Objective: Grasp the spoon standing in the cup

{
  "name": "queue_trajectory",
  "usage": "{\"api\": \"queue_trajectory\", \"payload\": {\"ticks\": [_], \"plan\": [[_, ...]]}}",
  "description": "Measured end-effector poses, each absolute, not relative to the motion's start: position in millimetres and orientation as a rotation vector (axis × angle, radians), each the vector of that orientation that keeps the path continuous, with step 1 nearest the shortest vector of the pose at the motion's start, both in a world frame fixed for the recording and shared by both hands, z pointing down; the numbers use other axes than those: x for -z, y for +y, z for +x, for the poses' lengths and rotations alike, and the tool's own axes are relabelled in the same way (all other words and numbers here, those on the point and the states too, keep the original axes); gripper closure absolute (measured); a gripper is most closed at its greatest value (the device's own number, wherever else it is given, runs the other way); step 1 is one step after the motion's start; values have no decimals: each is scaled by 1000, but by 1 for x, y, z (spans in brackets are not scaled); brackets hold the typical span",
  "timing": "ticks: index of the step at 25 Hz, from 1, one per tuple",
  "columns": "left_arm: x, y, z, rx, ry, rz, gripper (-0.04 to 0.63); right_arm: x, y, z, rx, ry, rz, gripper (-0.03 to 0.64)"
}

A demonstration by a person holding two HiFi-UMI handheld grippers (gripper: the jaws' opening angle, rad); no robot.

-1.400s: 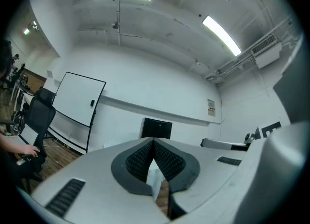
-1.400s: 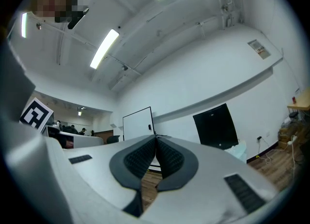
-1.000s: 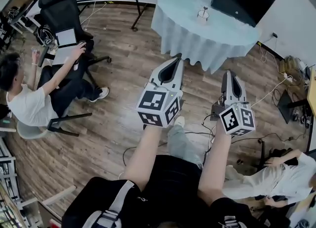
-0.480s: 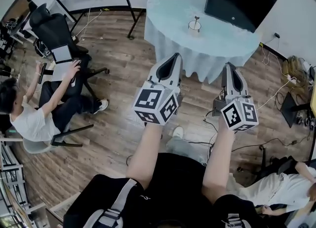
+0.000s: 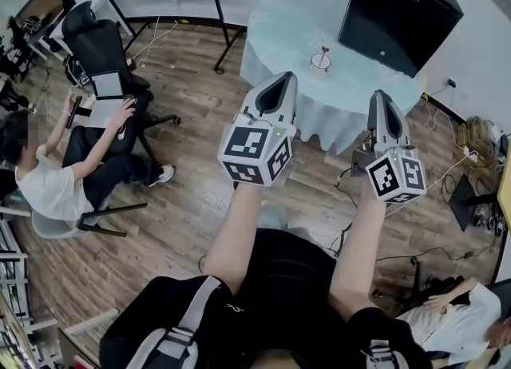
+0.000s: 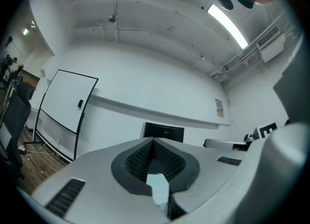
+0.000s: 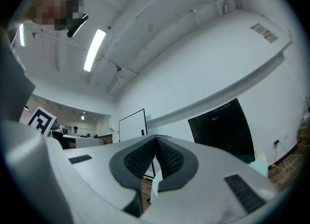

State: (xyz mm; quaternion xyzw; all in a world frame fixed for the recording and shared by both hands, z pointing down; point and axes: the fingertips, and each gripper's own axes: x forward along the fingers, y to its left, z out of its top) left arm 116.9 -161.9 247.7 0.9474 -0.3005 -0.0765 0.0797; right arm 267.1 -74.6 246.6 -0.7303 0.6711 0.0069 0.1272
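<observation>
— Pale blue-green cloth (image 5: 335,120) over the round surface (image 5: 279,28): is that where the cup stands?

— Yes. The cup (image 5: 319,62) stands on the surface, towards the middle, just left of the black screen (image 5: 399,6). The spoon (image 5: 324,49) stands in it.

— Where is that from each gripper?

— Ahead of both and well apart from both. In the head view the left gripper (image 5: 285,77) has its tips below and left of the cup, by the near edge of the surface. The right gripper (image 5: 380,94) has its tips below and right of the cup. So the cup lies between the two lines they point along, closer to the left one. Both reach out over the wooden floor (image 5: 184,64), each with its marker cube (image 5: 255,152) towards the person.

— Which way does the spoon point?

— Its long axis is about upright, with one end sticking up above the rim. It is too small to tell any lean, or which end is up.

— And the jaws?

— In the left gripper view the left gripper (image 6: 154,141) has its ribbed pads meeting at the tips, with nothing between them. In the right gripper view the right gripper (image 7: 156,136) is the same, closed and empty. Neither gripper view shows the cup or the spoon. The black screen shows beyond the jaws in each.
</observation>
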Motion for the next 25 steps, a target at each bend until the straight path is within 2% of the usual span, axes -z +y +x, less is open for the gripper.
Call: {"api": "queue_trajectory", "payload": {"ticks": [7, 15, 25], "plan": [[-270, -194, 151, 96, -899, 2843, 594, -252, -101, 300, -33, 1944, -2146, 612], [-268, -281, 191, 110, -926, 2815, 594, -232, -174, 332, -121, 2004, -2080, 612], [-333, -366, 259, -112, -851, 2762, 594, -308, -270, 385, 129, 1999, -2174, 612]]}}
